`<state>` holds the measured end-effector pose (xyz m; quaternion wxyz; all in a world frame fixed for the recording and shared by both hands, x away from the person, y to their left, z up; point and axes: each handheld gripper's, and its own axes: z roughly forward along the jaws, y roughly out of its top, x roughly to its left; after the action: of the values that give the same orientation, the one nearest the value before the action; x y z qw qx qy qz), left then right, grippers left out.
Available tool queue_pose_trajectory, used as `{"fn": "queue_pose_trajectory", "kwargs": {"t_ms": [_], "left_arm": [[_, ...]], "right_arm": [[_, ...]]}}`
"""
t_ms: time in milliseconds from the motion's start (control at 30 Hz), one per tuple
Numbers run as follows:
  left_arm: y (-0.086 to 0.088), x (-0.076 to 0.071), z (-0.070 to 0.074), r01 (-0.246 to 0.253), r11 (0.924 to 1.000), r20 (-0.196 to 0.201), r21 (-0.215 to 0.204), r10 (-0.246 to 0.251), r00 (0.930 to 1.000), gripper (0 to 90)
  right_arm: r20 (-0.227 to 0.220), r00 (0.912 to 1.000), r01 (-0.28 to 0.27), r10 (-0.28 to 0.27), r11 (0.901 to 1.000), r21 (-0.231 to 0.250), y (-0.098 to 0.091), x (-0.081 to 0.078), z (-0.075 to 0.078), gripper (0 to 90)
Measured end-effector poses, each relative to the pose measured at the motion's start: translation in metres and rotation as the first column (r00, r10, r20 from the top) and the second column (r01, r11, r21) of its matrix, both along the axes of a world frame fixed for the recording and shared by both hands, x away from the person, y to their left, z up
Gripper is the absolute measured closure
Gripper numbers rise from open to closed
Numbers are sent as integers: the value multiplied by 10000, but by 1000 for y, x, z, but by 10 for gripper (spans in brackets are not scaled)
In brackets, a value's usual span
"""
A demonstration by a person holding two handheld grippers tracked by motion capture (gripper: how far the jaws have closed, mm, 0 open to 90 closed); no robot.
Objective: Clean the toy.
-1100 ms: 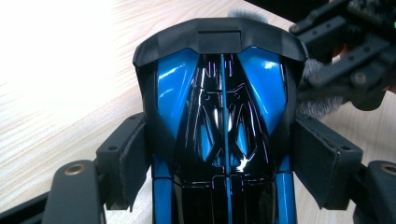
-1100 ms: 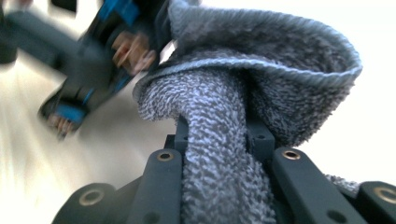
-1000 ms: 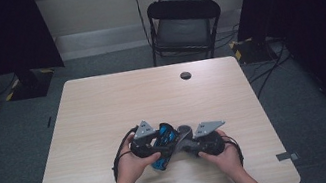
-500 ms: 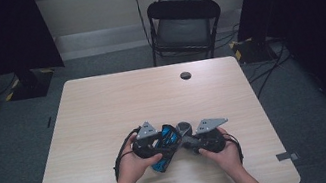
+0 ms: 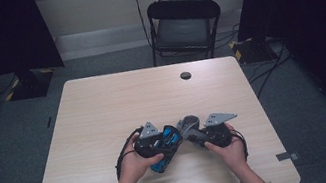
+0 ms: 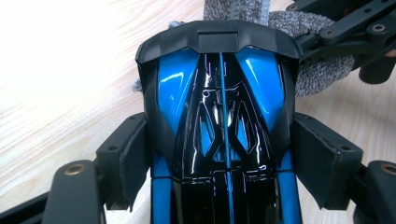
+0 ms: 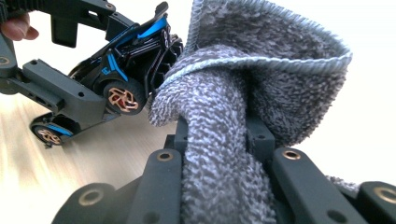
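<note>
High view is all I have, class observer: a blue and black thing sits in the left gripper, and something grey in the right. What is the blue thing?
Observer: A toy car, glossy blue and black; the left gripper has a pad on each side of its body.
Operator: And the grey thing?
Observer: A grey terry cloth, bunched and pinched between the jaws of the right gripper.
Operator: Does the cloth touch the car?
Observer: Yes. In the right gripper view a fold of cloth meets the car's end, beside a copper-coloured wheel.
Operator: Is the car flat on the table?
Observer: No, it is tilted, that end raised above the wooden table.
</note>
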<state>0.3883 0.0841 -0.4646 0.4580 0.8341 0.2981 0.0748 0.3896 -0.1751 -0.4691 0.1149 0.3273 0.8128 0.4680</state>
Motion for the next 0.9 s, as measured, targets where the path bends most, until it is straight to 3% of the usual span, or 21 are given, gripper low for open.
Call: {"fn": "queue_pose_trajectory", "kwargs": {"t_ms": [267, 600, 733, 900], "left_arm": [[-3, 2, 0, 118, 9996, -104, 275, -116, 9999, 253], [3, 15, -7, -435, 9961, -467, 770, 472, 9978, 253], [10, 21, -10, -635, 9928, -573, 1018, 696, 9959, 253], [21, 27, -13, -914, 9865, -648, 1358, 1009, 9928, 252]], "right_arm": [[183, 9995, 247, -251, 9995, 185, -9, 1, 5, 723], [245, 9927, 1195, -1180, 9902, -726, -38, 2, 1, 711], [115, 9877, 1561, -1557, 9854, -673, -50, 6, 0, 708], [133, 9843, 1762, -1758, 9789, -1033, -57, 13, -1, 708]]}}
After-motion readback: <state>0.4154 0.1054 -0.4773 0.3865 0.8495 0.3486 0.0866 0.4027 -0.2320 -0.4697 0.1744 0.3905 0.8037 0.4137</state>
